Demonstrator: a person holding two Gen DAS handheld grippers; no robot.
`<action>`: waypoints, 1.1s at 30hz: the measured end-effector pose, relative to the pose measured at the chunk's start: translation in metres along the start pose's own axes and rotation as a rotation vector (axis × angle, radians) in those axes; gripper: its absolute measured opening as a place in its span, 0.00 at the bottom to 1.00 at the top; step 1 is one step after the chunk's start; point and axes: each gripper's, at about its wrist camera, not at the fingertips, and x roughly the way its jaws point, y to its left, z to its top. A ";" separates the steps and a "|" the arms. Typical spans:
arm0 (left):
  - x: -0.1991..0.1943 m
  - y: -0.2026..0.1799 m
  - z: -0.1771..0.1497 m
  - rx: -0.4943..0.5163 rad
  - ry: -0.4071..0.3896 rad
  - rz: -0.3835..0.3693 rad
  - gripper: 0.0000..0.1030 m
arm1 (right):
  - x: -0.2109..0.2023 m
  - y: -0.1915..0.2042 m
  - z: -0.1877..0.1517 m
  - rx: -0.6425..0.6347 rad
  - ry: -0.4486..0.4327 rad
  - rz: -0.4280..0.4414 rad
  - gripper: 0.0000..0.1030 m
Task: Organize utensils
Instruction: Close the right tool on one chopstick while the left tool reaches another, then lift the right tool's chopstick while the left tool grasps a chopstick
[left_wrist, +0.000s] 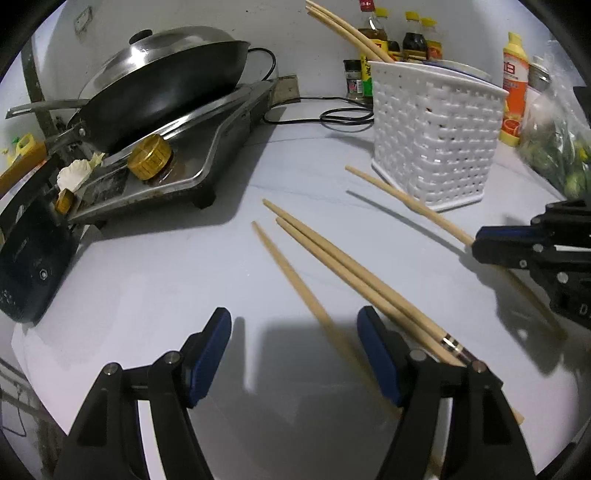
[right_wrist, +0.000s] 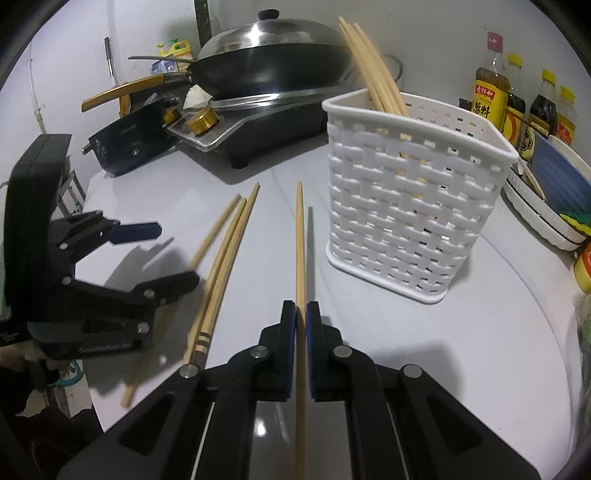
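Plain white wall (right_wrist: 74, 66) is running behind a pale grey countertop (left_wrist: 166, 266), with a gas stove (left_wrist: 177, 158) sitting on it, carrying a lidded black wok (left_wrist: 162, 85). Sauce bottles (right_wrist: 517, 103) are lining up against the wall, and hard overhead light is throwing sharp shadows everywhere.

Pale wood, white weave, black metal

Tan chopsticks (right_wrist: 300, 243), one pair banded dark brown; white woven-pattern basket (right_wrist: 406, 206); black wok (left_wrist: 159, 92); grippers' (right_wrist: 301, 325) pads blue; bottle (left_wrist: 514, 92) perhaps orange-and-yellow.
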 end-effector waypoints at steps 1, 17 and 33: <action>0.000 0.003 0.000 -0.001 0.004 -0.011 0.69 | 0.000 0.000 0.000 -0.003 0.003 0.002 0.05; -0.004 0.021 -0.012 -0.010 0.010 -0.150 0.06 | 0.028 0.016 0.012 -0.058 0.059 -0.021 0.05; -0.031 0.052 -0.018 -0.215 -0.078 -0.284 0.05 | -0.001 0.012 0.024 0.002 -0.016 0.029 0.05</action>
